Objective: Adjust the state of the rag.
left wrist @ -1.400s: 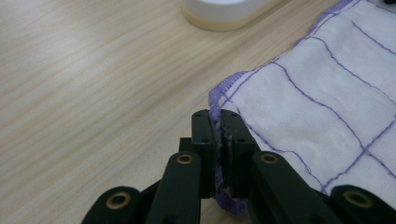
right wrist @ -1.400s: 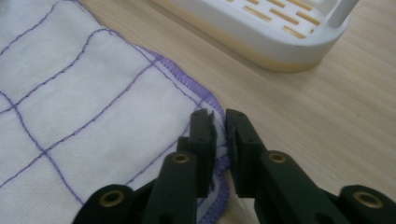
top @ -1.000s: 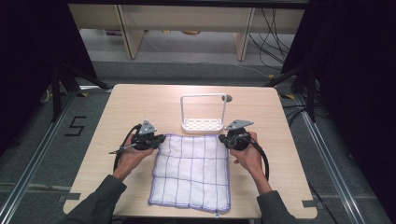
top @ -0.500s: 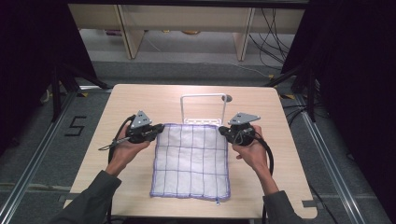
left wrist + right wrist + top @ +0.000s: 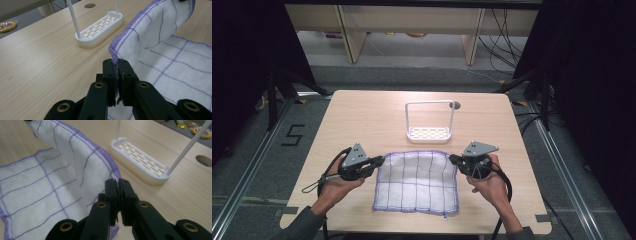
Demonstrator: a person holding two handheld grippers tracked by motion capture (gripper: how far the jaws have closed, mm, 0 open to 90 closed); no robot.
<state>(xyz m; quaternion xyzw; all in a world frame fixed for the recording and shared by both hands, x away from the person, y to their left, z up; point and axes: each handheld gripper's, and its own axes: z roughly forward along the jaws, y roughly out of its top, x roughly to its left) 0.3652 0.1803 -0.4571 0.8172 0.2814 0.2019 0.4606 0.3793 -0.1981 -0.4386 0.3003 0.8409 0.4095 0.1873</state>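
Spreading across most of the high view, the desk (image 5: 362, 120) is a pale wood-grain top with rounded corners and a small round hole (image 5: 456, 105) near its far edge. Over its near half lies the cloth (image 5: 417, 182), a white woven towel with a thin purple grid and a purple stitched hem; its near edge rests flat close to the desk's near edge, while its two far corners are lifted and the far hem sags between them. Both forearms come in over the near edge, each hand wrapped around its tool from below. The left gripper (image 5: 381, 160) points toward the right side of the desk, and in the left gripper view its black jaws are pressed together on the cloth's far left corner. The right gripper (image 5: 453, 159) points the opposite way, its jaws likewise pinched on the far right corner. Fabric caught between each pair of jaws is hidden. Just beyond the cloth, toward the far edge, stands the rack (image 5: 430, 133), a white oval slotted plastic base with a thin upright wire hoop, cut off at the top in both gripper views.
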